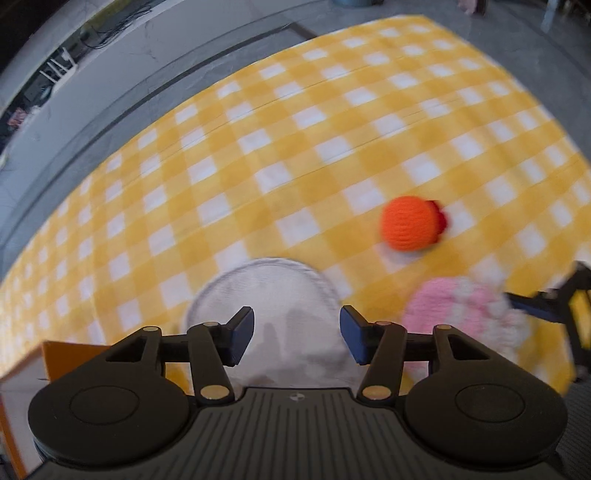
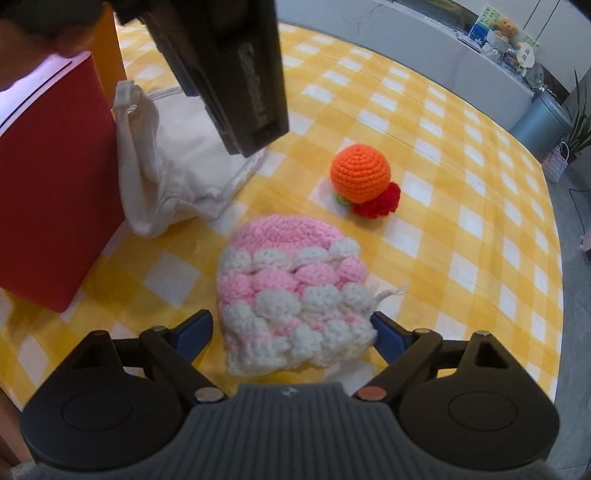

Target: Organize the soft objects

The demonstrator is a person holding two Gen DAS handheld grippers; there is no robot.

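Both wrist views look steeply down, close over the checked tablecloth (image 1: 295,147) – sharing the orange ball (image 2: 360,173).

No word, number or brand can be read anywhere in either view. The dark body of the left gripper (image 2: 229,74), hanging above the white cloth bag (image 2: 184,155), carries a strip of raised lettering along its side, but blur leaves it illegible. Each gripper housing bears a small round emblem at its front edge, a circle quartered light and dark, with no letters: one in the left wrist view (image 1: 296,397) and one in the right wrist view (image 2: 287,391). Far behind the bag, cards and packages on a counter (image 2: 495,26) show print too small to make out.
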